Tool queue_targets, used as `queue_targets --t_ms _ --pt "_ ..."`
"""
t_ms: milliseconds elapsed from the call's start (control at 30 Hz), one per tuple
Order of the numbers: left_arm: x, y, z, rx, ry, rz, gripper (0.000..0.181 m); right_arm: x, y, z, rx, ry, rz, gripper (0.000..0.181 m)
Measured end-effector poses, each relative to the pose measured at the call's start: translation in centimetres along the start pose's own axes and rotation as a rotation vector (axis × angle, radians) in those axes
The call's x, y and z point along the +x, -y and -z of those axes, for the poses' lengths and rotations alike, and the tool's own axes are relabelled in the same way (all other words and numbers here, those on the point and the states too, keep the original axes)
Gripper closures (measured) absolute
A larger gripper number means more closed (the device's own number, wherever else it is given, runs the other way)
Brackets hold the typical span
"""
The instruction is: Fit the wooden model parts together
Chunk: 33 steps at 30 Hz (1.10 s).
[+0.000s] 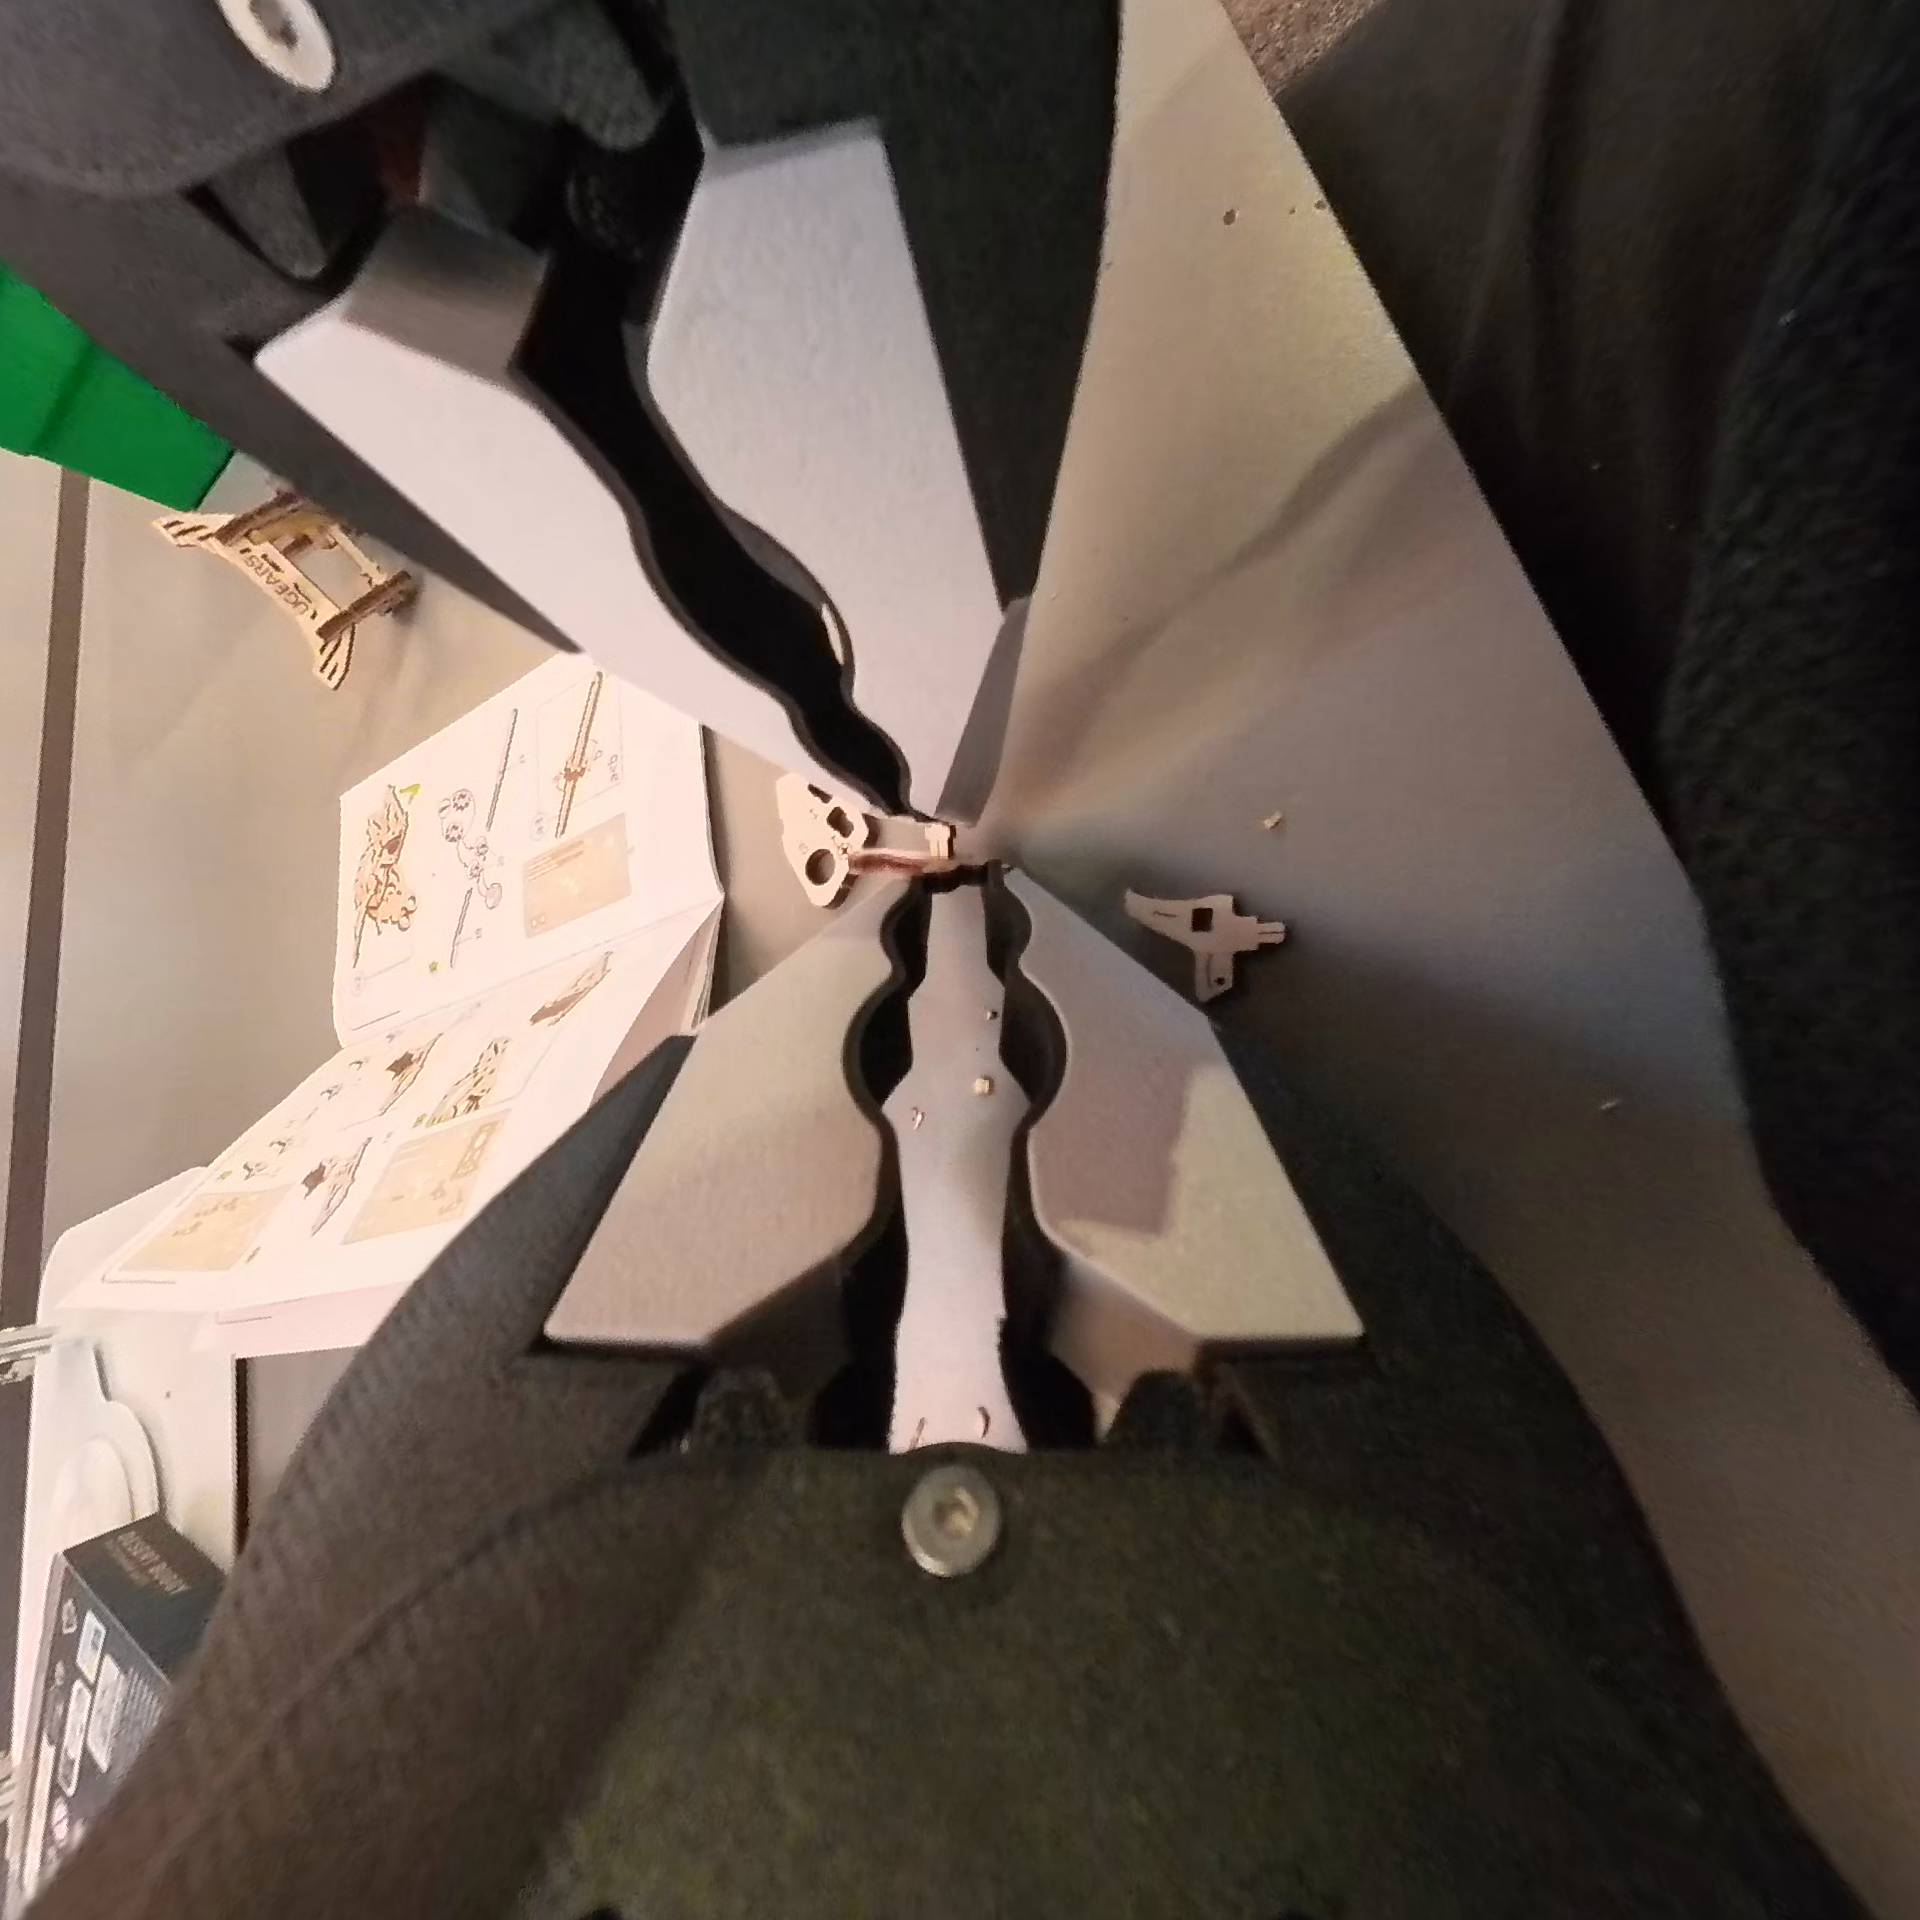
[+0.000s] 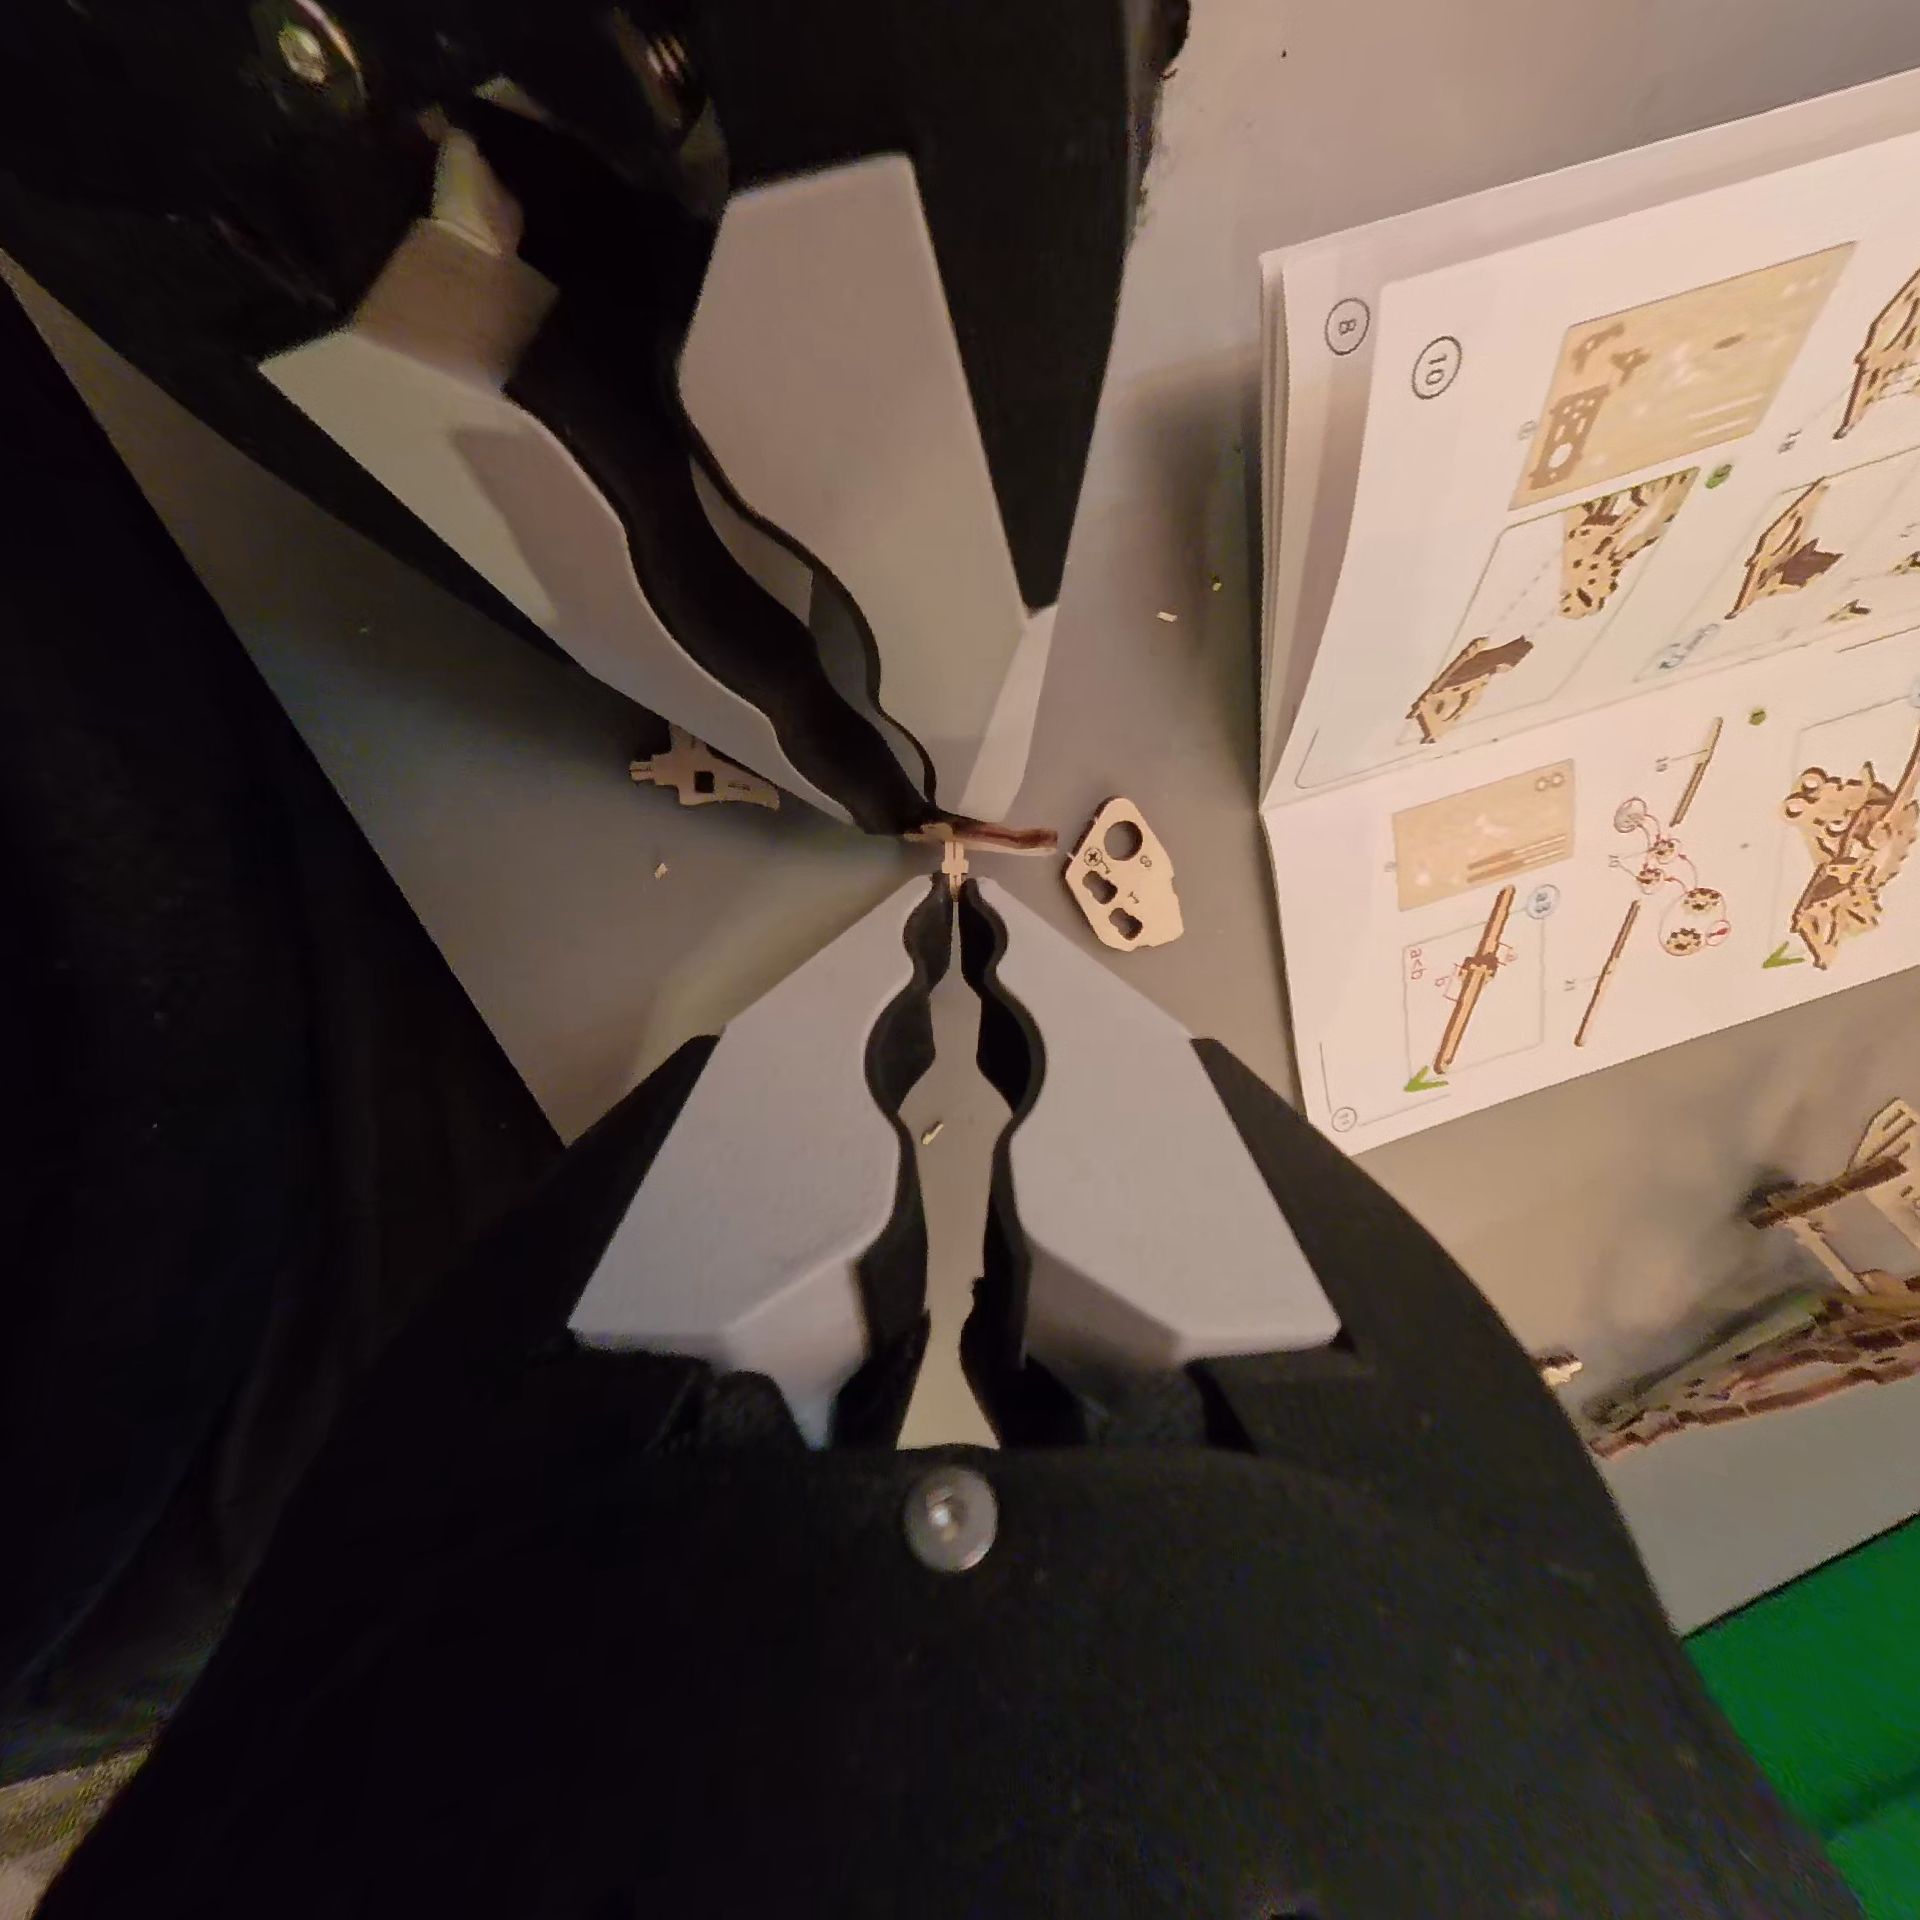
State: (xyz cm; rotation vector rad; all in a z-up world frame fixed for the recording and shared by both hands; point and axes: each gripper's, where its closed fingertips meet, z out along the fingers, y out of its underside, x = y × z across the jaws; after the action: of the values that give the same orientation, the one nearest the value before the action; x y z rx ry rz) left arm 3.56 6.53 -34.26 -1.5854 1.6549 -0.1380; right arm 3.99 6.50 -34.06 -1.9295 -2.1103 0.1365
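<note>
My two grippers meet tip to tip just above the grey table (image 1: 1403, 727). My left gripper (image 1: 956, 881) is shut on the end of a thin wooden stick (image 1: 896, 858). It enters the right wrist view from the upper left (image 2: 920, 821), with the stick (image 2: 1003, 837) pointing right. My right gripper (image 2: 951, 885) is shut on a tiny cross-shaped wooden piece (image 2: 951, 858) that touches the stick. It shows in the left wrist view (image 1: 914, 816) with the small piece (image 1: 940, 835). A flat wooden plate with holes (image 1: 821, 857) (image 2: 1127, 883) lies beside the tips.
A small wooden bracket piece (image 1: 1210, 935) (image 2: 707, 779) lies on the table. An open instruction booklet (image 1: 499, 935) (image 2: 1610, 675) lies close by. A partly built wooden model (image 1: 301, 582) (image 2: 1818, 1299) stands beyond it. A green surface (image 2: 1818, 1714) and a dark box (image 1: 104, 1662) are at the edges. Left and right tips are no more than a few centimetres apart. The partly built wooden model (image 1: 301, 582) is about 25 cm from both grippers' fingertips.
</note>
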Motion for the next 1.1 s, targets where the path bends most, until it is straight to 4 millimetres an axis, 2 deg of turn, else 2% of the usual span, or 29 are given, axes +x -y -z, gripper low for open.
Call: queue_targets --t_ms 600,1100 --pt "-0.07 -0.08 -0.02 0.014 -0.002 0.048 0.173 0.18 0.2 -0.18 0.045 -0.065 -0.076 0.181" --pt "-0.08 -0.09 -0.01 0.024 -0.005 0.052 0.174 0.05 0.44 -0.02 0.011 -0.023 -0.026 0.181"
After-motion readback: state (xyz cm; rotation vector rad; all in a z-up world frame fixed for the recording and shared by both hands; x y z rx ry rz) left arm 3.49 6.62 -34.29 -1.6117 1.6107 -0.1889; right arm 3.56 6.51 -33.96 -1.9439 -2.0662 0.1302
